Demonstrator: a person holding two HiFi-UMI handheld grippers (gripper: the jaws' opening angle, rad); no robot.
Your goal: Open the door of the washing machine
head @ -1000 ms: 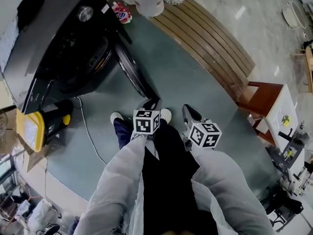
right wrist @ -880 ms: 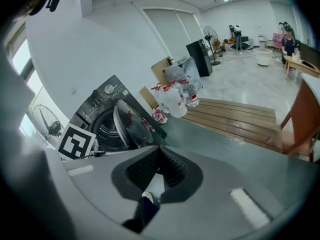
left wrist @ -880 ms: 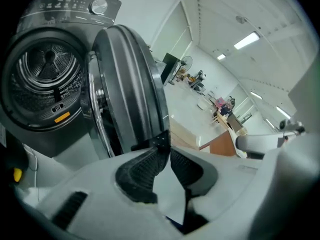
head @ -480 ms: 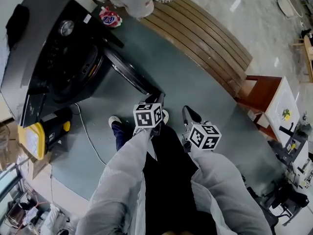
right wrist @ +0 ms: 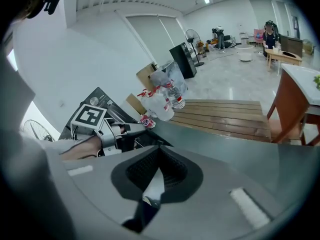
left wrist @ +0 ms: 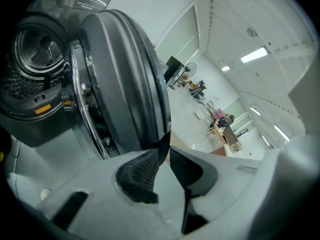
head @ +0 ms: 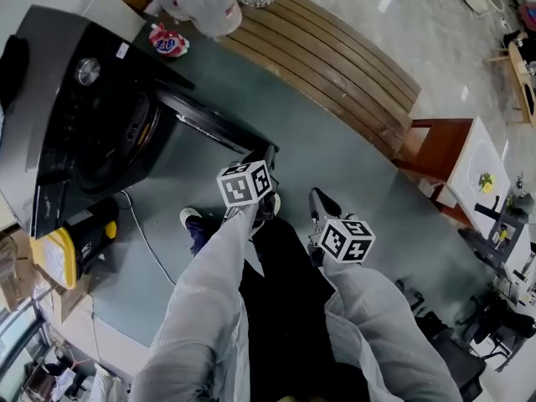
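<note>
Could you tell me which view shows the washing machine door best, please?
The left gripper view: the door is large and close, its thick dark edge plain to see. The head view shows it edge-on from above, swung open; the right gripper view, barely a dark sliver.

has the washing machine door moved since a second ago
Yes. The door has swung further open, its free edge now farther out from the front of the washing machine than before.
</note>
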